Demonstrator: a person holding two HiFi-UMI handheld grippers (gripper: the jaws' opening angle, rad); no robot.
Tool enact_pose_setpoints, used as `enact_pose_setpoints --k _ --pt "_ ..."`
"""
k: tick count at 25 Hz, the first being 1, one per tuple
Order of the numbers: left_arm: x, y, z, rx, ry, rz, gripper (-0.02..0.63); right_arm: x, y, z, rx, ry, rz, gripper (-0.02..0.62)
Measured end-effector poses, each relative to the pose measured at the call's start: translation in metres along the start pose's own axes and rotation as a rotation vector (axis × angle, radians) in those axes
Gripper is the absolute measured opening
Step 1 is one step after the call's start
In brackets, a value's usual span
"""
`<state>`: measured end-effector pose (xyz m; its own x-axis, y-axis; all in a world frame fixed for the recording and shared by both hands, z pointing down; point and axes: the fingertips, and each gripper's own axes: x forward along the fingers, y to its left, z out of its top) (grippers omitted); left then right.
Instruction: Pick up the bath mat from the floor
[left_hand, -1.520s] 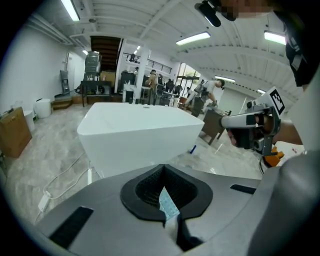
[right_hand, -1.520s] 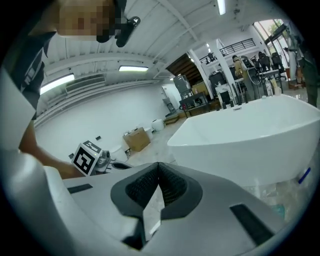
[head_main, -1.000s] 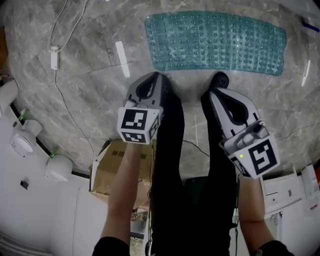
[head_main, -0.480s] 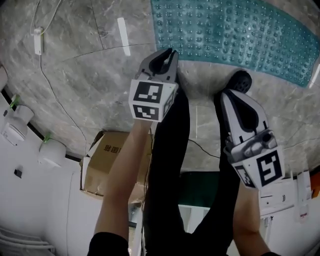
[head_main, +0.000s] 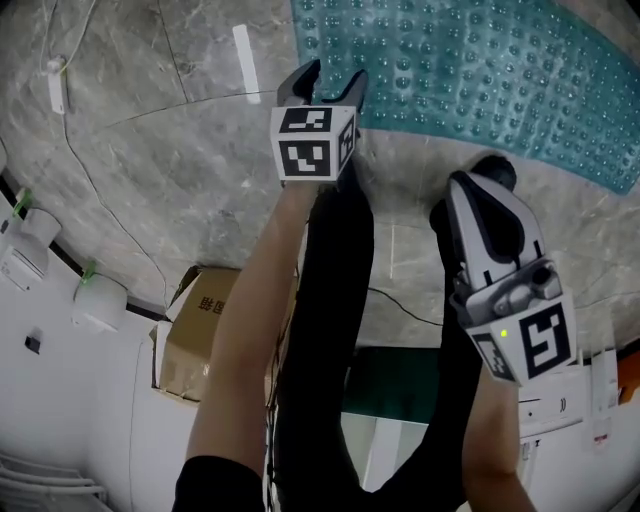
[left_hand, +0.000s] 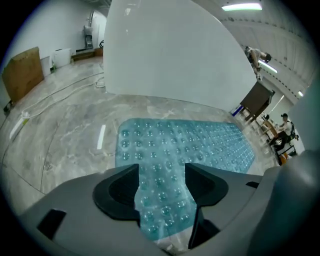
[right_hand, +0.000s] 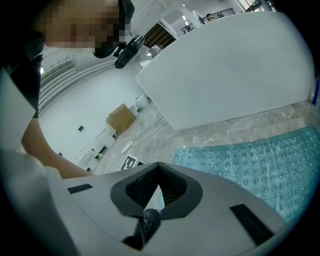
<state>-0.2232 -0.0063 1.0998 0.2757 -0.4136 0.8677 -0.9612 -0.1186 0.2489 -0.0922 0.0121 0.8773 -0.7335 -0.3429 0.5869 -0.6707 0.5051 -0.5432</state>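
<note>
The teal bath mat with rows of round bumps lies flat on the grey marble floor; the left gripper view shows the mat spreading ahead. My left gripper is stretched out low over the mat's near left corner. Its jaws are opening, and the mat's near edge shows in the gap between them, with the pads clear of it. My right gripper hangs back short of the mat's near edge. It is shut with nothing in it.
The person's black-trousered legs and a dark shoe stand between the grippers. A cardboard box sits at the lower left. A white cable runs across the floor at left. A large white curved body rises behind the mat.
The left gripper has reached forward to the mat's near left corner and its jaws have parted. The view has closed in on the mat. The right gripper stays back and shut.
</note>
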Motion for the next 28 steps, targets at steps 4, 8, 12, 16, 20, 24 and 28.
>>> enact_pose_setpoints --k 4,8,12,16,20,24,28 --pt "0.028 0.03 -0.003 -0.028 0.006 0.085 0.333 0.007 -0.01 -0.007 0.017 0.003 -0.006 0.012" --pt "0.046 0.056 -0.013 -0.095 0.018 0.138 0.36 0.017 -0.021 -0.005 0.031 -0.014 -0.018 0.012" --pt "0.061 0.071 -0.026 -0.09 0.042 0.166 0.383 0.023 -0.021 -0.002 0.037 -0.028 -0.014 0.012" --pt "0.075 0.082 -0.028 -0.104 0.043 0.169 0.406 0.025 -0.023 -0.007 0.044 -0.021 -0.003 0.012" --pt "0.088 0.084 -0.035 -0.078 0.082 0.167 0.423 0.022 -0.03 -0.013 0.051 -0.01 -0.018 0.012" --pt "0.094 0.082 -0.036 -0.074 0.101 0.14 0.423 0.023 -0.031 -0.011 0.054 -0.015 -0.01 0.012" --pt "0.094 0.078 -0.04 -0.057 0.106 0.145 0.423 0.023 -0.031 -0.012 0.058 -0.012 0.0 0.012"
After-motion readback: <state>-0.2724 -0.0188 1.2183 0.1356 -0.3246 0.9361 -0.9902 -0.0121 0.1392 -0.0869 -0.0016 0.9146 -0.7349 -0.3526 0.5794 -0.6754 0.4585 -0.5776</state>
